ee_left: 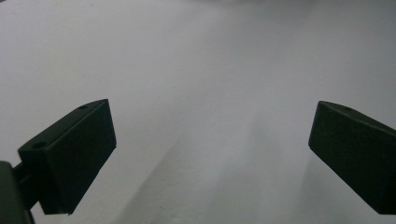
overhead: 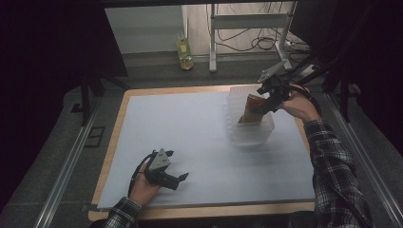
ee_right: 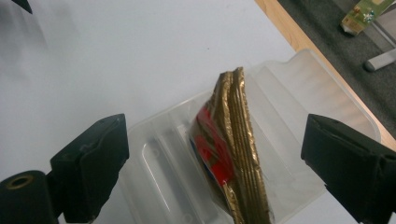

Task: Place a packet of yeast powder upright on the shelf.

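A clear plastic box (overhead: 251, 124) sat on the white tabletop (overhead: 190, 137), over on the far right side, near the wooden edge. Inside the box stood a shiny gold and red snack bag (overhead: 253, 110). The bag was up on its end and leaned a bit, with its top poking out above the rim of the box.

The right claw (overhead: 266, 97) hung just above the bag. In the right gripper view, the bag (ee_right: 231, 149) sat in the gap between the two black jaws, and the box (ee_right: 299, 93) lay under it. The right claw (ee_right: 215, 154) was wide. Its jaws did not touch the bag; there was space on both sides. The person's right hand (overhead: 299, 105) held the claw from the far right edge of the tabletop, and a checked sleeve (overhead: 332, 161) ran down to the bottom of the high view.

The left claw (overhead: 176, 178) rested low at the near left part of the tabletop, well apart from the box. The left hand (overhead: 142, 187) held it there. In the left gripper view, the left claw (ee_left: 212, 154) was wide too, and nothing but bare white tabletop (ee_left: 201, 70) lay between its jaws.

A yellow bottle (overhead: 184, 53) stood on the floor past the far edge of the tabletop.
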Tool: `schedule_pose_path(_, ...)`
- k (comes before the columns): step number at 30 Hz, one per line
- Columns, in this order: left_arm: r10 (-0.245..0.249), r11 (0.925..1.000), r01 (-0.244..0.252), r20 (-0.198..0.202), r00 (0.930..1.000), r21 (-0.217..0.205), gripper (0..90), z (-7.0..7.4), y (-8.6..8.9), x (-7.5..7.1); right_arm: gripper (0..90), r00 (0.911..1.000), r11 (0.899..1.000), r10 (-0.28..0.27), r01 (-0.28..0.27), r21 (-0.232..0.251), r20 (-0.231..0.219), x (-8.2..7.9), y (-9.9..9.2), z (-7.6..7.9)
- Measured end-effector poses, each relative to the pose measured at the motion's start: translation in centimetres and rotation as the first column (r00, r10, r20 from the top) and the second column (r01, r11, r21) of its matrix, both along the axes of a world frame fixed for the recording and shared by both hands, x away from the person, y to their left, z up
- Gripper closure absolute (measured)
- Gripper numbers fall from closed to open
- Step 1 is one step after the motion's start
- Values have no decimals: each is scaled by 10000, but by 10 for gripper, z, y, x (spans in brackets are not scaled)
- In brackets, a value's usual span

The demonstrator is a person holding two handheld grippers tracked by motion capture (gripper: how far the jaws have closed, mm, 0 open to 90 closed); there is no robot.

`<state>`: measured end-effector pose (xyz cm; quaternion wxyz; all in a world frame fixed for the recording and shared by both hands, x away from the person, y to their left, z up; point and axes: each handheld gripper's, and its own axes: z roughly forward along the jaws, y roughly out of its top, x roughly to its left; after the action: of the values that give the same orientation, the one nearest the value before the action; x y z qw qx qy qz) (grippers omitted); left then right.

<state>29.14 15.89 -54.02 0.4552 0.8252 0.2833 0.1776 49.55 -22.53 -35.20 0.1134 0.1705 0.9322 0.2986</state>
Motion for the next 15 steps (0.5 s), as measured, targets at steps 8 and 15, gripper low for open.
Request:
schedule_pose_path(8, -8, 9986, 7, -18, 10000, -535, 7, 2, 5, 1, 53, 9994, 9980, -301, 291, 563, 164, -9, -3, 5)
schedule_pose_path(15, 44, 9988, -46, -31, 10000, -490, 7, 2, 6, 1, 51, 9982, 9956, -595, 588, 736, 72, -14, -4, 8)
